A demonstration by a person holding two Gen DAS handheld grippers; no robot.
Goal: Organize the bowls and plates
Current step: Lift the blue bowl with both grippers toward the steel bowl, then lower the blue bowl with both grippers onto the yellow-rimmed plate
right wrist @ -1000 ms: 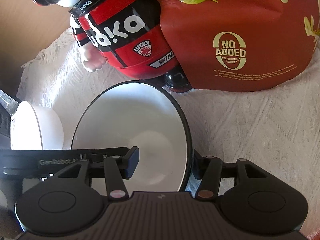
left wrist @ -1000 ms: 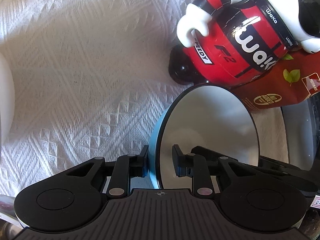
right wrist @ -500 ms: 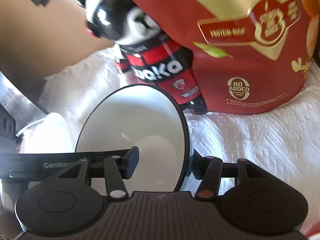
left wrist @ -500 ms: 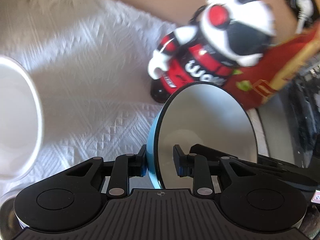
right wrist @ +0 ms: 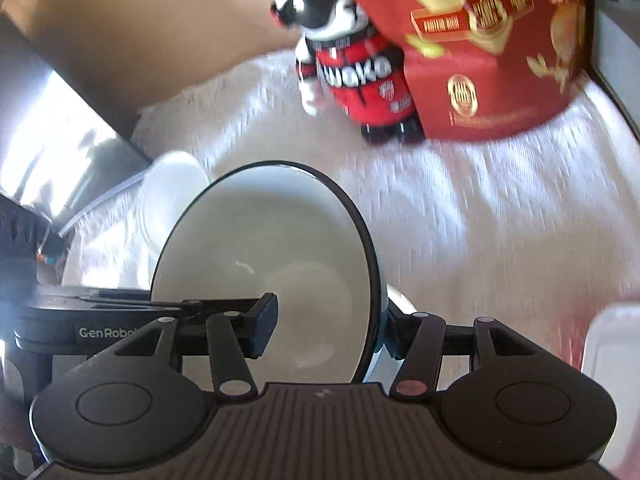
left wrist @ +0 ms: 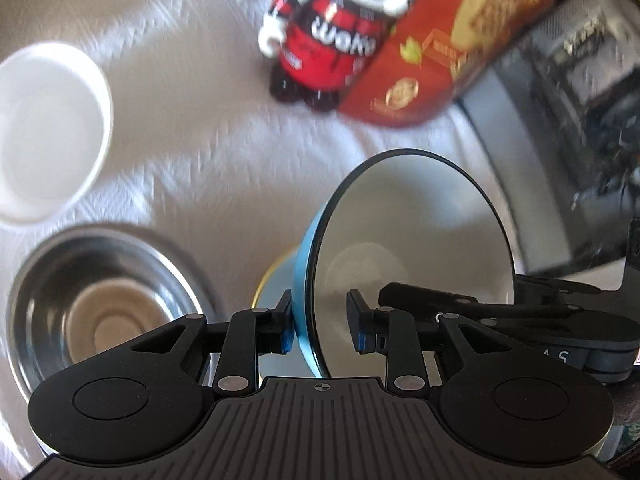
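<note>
Both claws, left and right, clamp blue bowl rim; steel bowl left, bare cloth ahead.

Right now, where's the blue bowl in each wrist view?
Left wrist: blue bowl, lower centre-right, rim between the left gripper fingers.
Right wrist: same bowl, lower centre, rim between the right gripper fingers.
Shared landmark: red-and-black toy figure, top of both views.
</note>
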